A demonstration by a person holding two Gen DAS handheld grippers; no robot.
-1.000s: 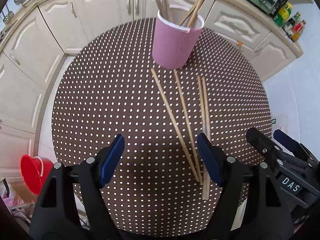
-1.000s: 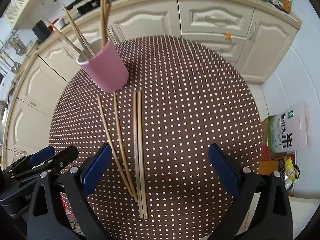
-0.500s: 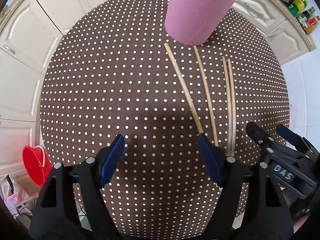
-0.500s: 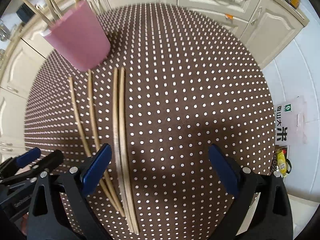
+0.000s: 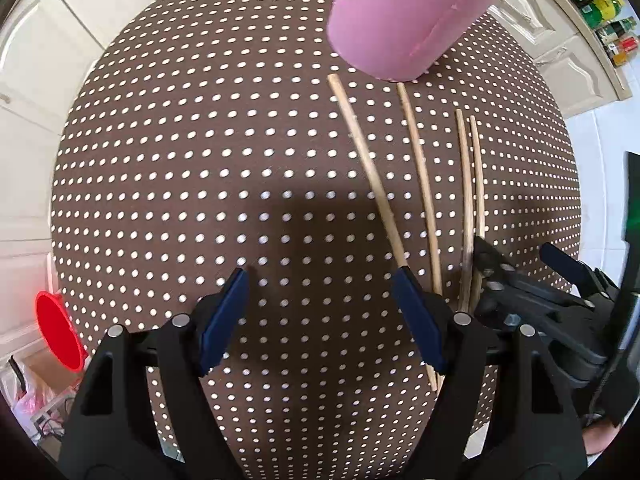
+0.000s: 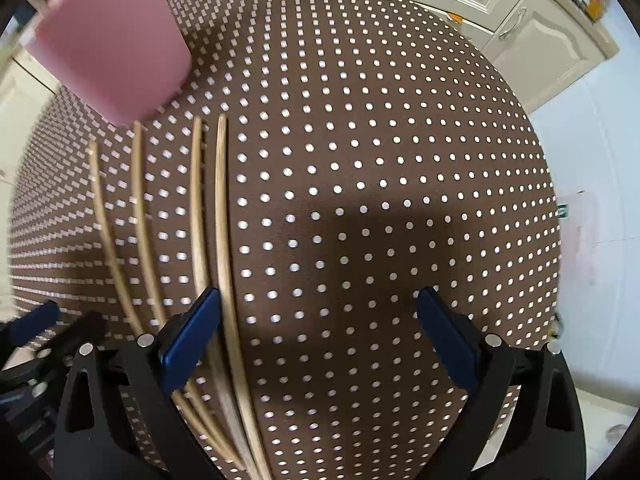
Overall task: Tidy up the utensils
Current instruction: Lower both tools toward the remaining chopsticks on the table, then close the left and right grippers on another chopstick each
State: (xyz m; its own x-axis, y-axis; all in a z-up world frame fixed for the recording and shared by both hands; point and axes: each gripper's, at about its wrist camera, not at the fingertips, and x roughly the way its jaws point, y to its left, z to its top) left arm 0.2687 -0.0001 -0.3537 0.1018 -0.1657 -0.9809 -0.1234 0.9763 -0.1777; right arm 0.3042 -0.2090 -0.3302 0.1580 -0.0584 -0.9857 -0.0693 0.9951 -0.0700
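The left gripper (image 5: 320, 296) hangs over the table with its blue-padded jaws spread wide and nothing between them. Its right-hand pad sits right over the near end of the leftmost chopstick (image 5: 370, 172), though whether it touches the wood I cannot tell. The right gripper (image 6: 318, 312) is beside it, jaws likewise parted and empty, and its left-hand pad stands just over the pair of chopsticks (image 6: 219, 216) lying side by side.

There are four loose chopsticks, all slim, pale bamboo-coloured sticks, plain and unmarked. They lie flat on the brown tablecloth (image 5: 192, 168) with its white dots, running away from both grippers towards the pink cup (image 5: 404, 12). Two of them fan apart slightly, meeting near the grippers; the other two lie close together, nearly parallel. Seen from the left gripper, all four lie off to the right of its gap; from the right gripper, off to the left, with only the outermost stick edging inside the left pad.

The pink cup stands beyond the far tips of the sticks, just about touching one of them. A red bucket (image 5: 58, 336) sits on the floor, left of the left gripper.
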